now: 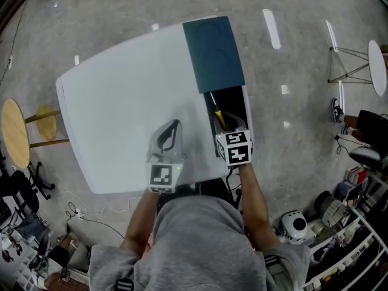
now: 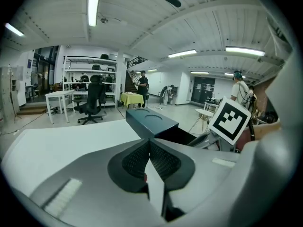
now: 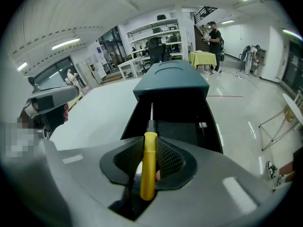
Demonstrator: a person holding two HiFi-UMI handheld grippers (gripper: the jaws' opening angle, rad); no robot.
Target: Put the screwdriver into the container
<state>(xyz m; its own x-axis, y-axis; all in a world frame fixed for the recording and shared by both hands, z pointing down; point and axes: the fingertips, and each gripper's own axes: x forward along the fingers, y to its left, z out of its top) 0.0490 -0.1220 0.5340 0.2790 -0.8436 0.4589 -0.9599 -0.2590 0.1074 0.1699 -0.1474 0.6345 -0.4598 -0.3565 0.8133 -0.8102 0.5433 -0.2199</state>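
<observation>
Ahead, teal lid [image 1: 213,53] at far end of container [image 1: 240,104]; screwdriver [image 3: 148,160] over opening.

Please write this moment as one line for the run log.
right gripper: holds screwdriver | screwdriver: points into open container, not released | left gripper: shut, empty, over table

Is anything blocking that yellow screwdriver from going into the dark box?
Nothing visible does. The lid covers only the far half of the container; the screwdriver, held in the right gripper, points into its open near half.
</observation>
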